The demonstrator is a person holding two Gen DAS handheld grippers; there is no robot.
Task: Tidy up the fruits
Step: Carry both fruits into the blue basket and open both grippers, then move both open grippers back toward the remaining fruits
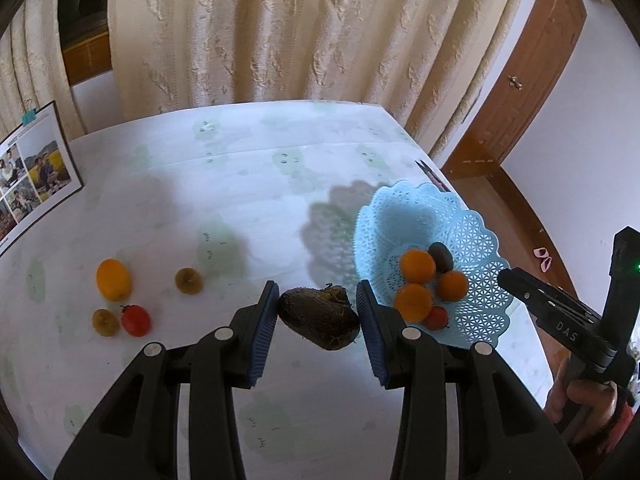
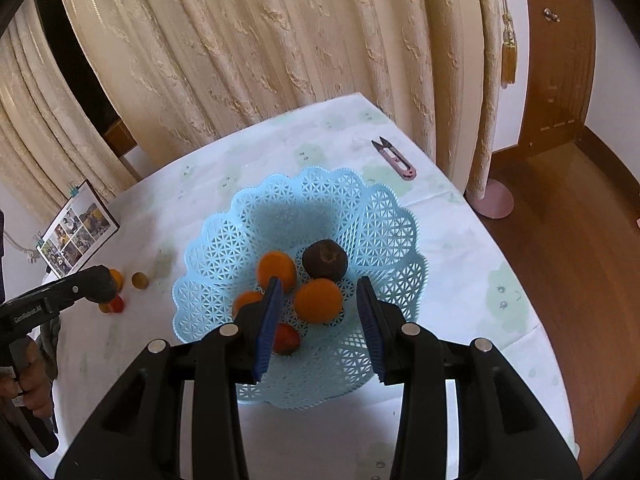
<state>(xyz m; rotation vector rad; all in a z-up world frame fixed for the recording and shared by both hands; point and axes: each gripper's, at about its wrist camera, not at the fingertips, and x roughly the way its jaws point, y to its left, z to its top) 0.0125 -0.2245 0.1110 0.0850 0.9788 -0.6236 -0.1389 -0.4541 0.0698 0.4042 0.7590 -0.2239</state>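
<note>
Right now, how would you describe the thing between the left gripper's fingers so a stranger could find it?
Start from the light blue lattice basket on the white table. Just outside its left rim, on the cloth, lies a dark brown hairy lump between the open left gripper fingers. Unlike the smooth oranges and tomatoes around, it is rough, fibrous and the largest piece.
</note>
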